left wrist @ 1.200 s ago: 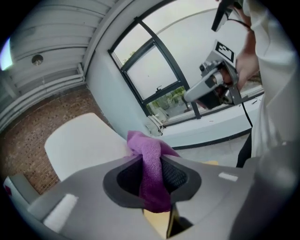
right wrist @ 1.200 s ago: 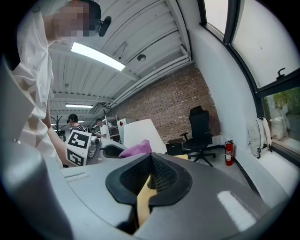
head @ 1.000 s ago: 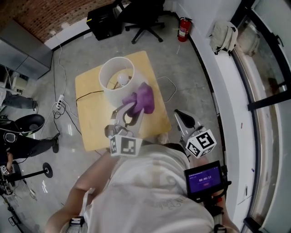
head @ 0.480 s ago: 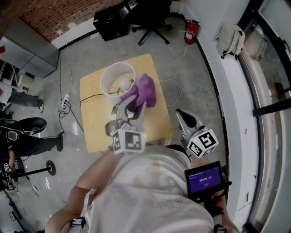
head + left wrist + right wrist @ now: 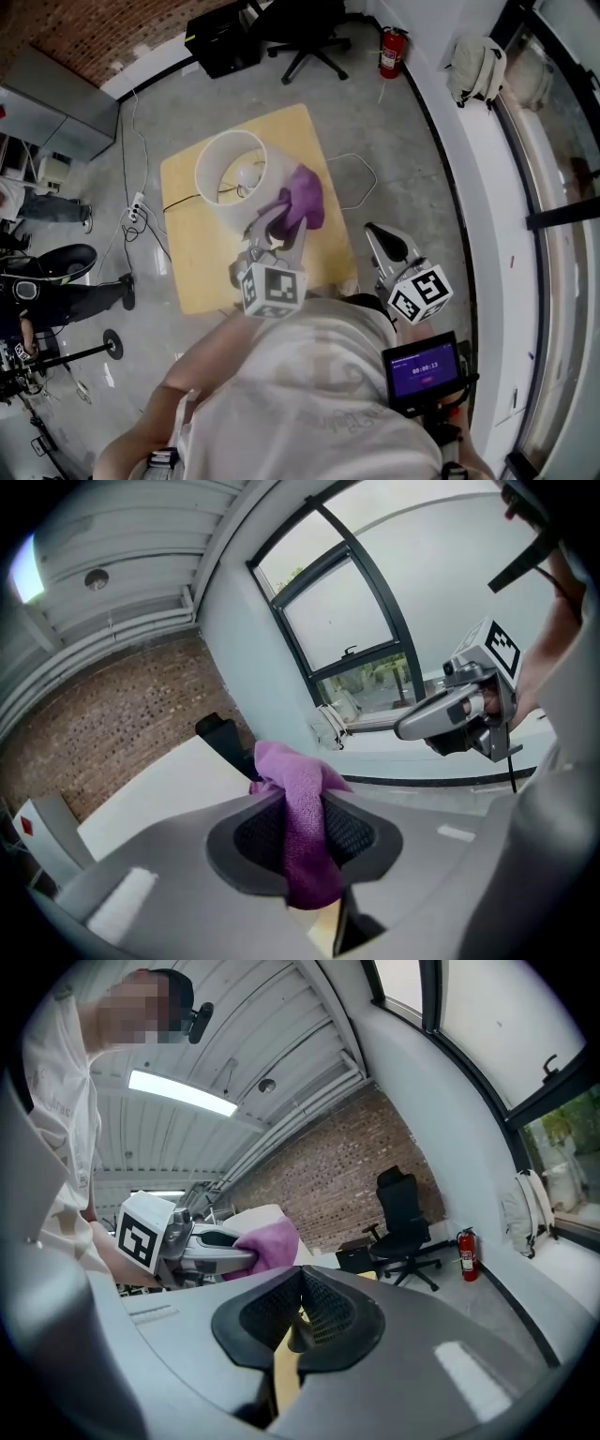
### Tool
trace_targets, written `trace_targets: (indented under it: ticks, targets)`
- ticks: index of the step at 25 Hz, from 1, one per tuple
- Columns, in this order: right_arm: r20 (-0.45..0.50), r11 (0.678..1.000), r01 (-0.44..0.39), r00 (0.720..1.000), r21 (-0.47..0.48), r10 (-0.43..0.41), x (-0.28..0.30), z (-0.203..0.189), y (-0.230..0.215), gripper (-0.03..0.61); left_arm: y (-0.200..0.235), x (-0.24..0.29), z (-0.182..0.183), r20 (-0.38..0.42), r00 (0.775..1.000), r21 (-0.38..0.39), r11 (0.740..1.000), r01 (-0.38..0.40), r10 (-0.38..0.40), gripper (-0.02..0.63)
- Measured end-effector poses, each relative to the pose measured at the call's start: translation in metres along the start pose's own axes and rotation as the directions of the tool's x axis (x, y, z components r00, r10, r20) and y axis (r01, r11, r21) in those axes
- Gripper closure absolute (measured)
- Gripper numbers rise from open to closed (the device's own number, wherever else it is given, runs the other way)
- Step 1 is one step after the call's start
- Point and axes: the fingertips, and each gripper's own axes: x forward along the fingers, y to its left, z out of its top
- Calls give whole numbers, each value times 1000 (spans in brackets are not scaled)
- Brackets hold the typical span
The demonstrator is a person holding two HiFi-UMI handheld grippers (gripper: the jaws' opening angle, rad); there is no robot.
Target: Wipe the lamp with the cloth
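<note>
A lamp with a white drum shade [image 5: 223,199] stands on a small yellow table [image 5: 202,267]; its bulb [image 5: 248,172] shows inside. A purple cloth [image 5: 307,192] lies against the shade's right side. My left gripper [image 5: 284,216] is shut on that cloth, which bunches out of its jaws in the left gripper view [image 5: 302,808]. My right gripper [image 5: 380,239] hovers off the table's right edge, apart from the lamp. Its jaws meet with nothing between them in the right gripper view [image 5: 298,1330], where the cloth [image 5: 272,1241] and the left gripper [image 5: 234,1258] also show.
An office chair [image 5: 305,28], a black case [image 5: 220,42], a fire extinguisher [image 5: 389,52] and a backpack [image 5: 473,61] stand beyond the table. The lamp's cable runs to a power strip [image 5: 136,208] on the floor. A seated person's legs [image 5: 56,291] are at the left.
My left gripper has slid the purple cloth a little down along the shade's right side. The right gripper has shifted only slightly.
</note>
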Motion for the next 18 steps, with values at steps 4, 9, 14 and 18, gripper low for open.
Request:
trace_targets:
  ticks: [4, 9, 14, 18]
  targets:
    - [-10, 1000, 3, 1000, 7, -3, 0, -3, -7, 565, -19, 12, -17, -48, 997, -13, 999, 53, -53, 522]
    - [-14, 1000, 5, 1000, 6, -5, 0, 3, -16, 565, -37, 23, -29, -111, 987, -25, 993, 118, -120, 522]
    - [-7, 1000, -3, 1000, 12, 3, 5, 5, -34, 565, -31, 7, 20, -49, 983, -12, 984, 179, -179, 522]
    - [-1, 1000, -20, 1000, 15, 20, 14, 11, -32, 565, 4, -23, 81, -4, 969, 130, 961, 245, -247, 522]
